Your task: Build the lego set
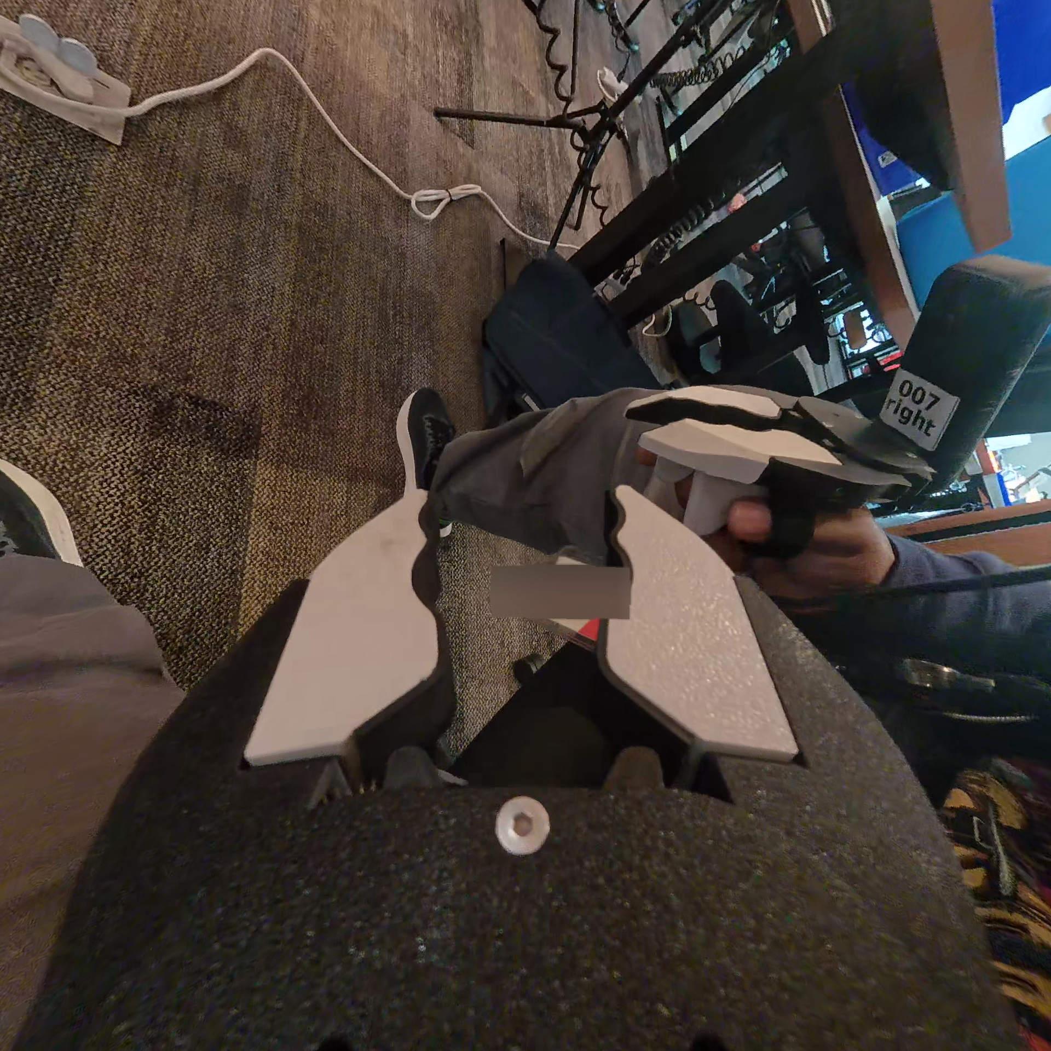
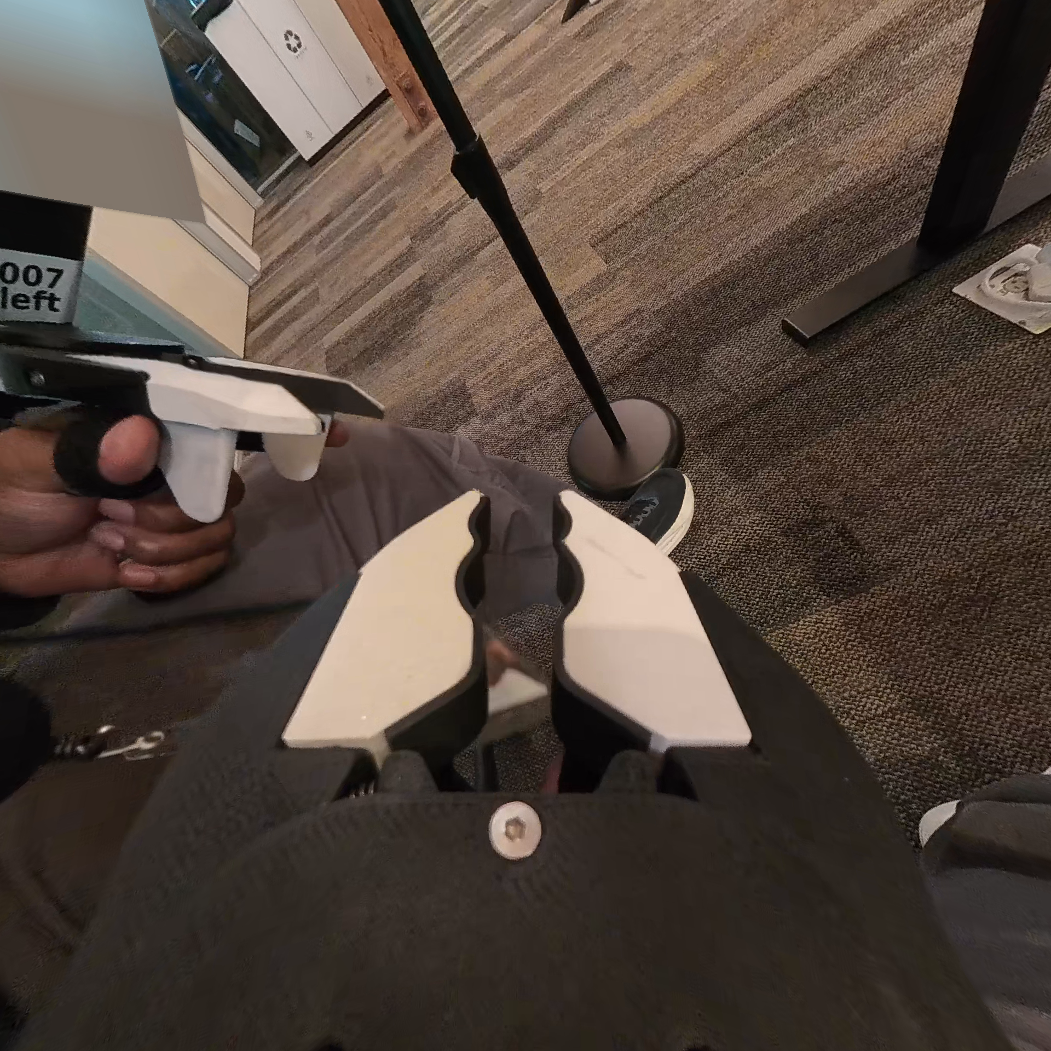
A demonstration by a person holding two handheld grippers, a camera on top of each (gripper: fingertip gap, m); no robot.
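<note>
My left gripper [image 1: 520, 495] is open wide with nothing between its white fingers [image 1: 364, 614]. It hangs over a person's leg in grey trousers [image 1: 512, 472] and a black shoe with a white sole [image 1: 429, 432] on the carpet. My right gripper [image 2: 520, 497] has its jaws a narrow gap apart, with nothing between them; only the grey trousers [image 2: 364, 512] show behind. Each gripper shows in the other's view, held by a hand: the right gripper [image 1: 640, 426] at the right, the left gripper [image 2: 352, 418] at the left.
A black stand with a round base [image 2: 625, 449] is by a shoe [image 2: 660, 506]. A black table leg [image 2: 967, 142] and a white packet [image 2: 1012, 290] are to the right. A white power strip [image 1: 57, 79], its cable [image 1: 341, 131] and a dark bag [image 1: 557, 335] lie on the carpet.
</note>
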